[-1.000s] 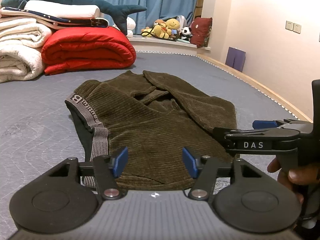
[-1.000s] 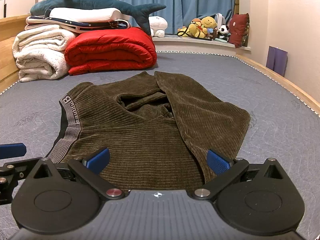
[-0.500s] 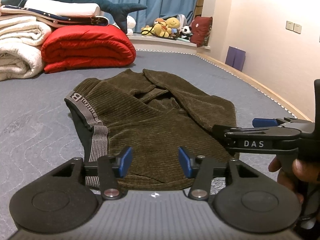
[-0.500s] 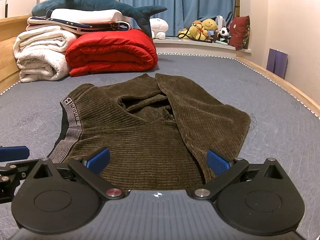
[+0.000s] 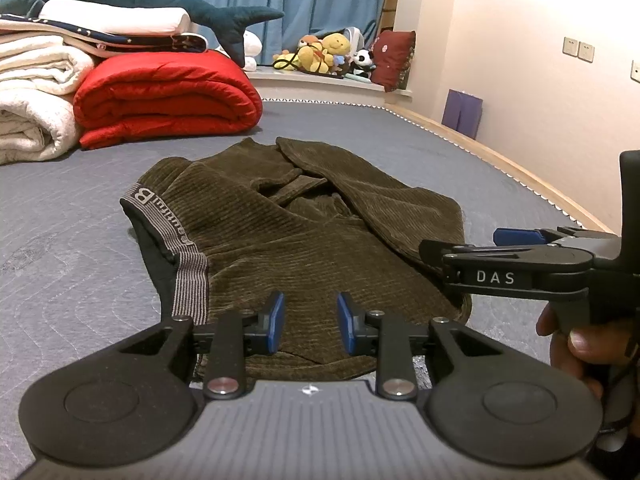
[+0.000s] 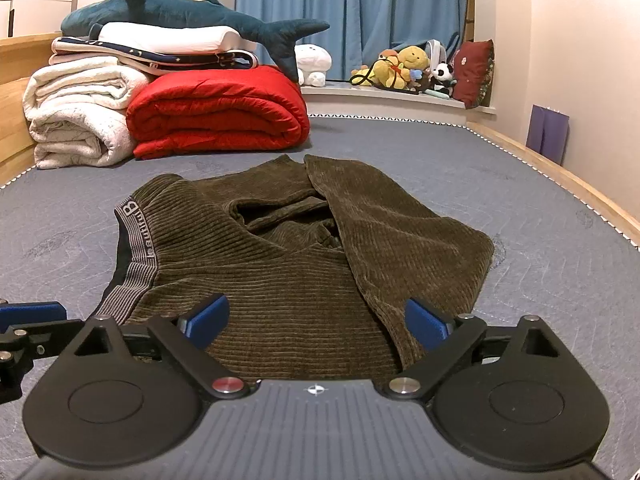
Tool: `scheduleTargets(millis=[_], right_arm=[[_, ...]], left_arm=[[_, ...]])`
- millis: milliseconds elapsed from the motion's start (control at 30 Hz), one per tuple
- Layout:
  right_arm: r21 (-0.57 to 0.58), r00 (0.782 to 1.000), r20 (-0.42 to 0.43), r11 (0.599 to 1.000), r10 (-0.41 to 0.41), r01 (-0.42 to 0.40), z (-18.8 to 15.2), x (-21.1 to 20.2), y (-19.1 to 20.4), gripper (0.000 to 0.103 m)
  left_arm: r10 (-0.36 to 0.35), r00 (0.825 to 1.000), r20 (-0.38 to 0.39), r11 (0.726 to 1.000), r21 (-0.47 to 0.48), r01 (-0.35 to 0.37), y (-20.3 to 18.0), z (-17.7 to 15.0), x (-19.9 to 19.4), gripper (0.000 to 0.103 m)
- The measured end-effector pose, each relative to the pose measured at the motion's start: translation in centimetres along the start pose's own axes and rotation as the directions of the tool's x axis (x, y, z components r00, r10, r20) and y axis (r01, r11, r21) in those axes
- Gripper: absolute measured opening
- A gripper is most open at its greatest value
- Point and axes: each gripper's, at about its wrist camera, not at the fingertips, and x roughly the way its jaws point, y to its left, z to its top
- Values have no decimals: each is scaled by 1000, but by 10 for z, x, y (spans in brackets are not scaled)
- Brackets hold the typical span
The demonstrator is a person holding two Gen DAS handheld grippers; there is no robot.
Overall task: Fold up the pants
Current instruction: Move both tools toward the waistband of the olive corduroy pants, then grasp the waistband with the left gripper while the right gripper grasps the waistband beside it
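Observation:
Olive-brown corduroy pants (image 5: 304, 236) lie bunched on the grey mattress (image 5: 60, 240), with a grey striped waistband (image 5: 188, 276) at the left; they also show in the right wrist view (image 6: 304, 264). My left gripper (image 5: 310, 322) hovers at the pants' near edge, its blue pads (image 5: 276, 320) a narrow gap apart with nothing between them. My right gripper (image 6: 316, 320) is wide open and empty at the same near edge, further right. It also shows from the side in the left wrist view (image 5: 516, 256).
A red folded quilt (image 6: 216, 112), white blankets (image 6: 76, 116) and a plush shark (image 6: 192, 12) are stacked at the back left. Stuffed toys (image 6: 404, 68) sit on the window ledge. A wooden bed edge (image 6: 560, 184) runs along the right.
My left gripper's pads have closed in from a wide gap to a narrow one and moved slightly forward. The right gripper has stayed open and nearly still.

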Motion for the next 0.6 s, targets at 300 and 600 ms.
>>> scheduleTargets(millis=[300, 600], right_arm=[[-2, 1000, -12, 1000, 18, -18, -1, 1, 2, 78], [-6, 1000, -12, 1000, 21, -21, -1, 2, 2, 76]], left_arm=[[-1, 1000, -10, 1000, -10, 1, 2, 1, 2, 32], [-2, 1000, -10, 1000, -12, 2, 2, 1, 2, 32]])
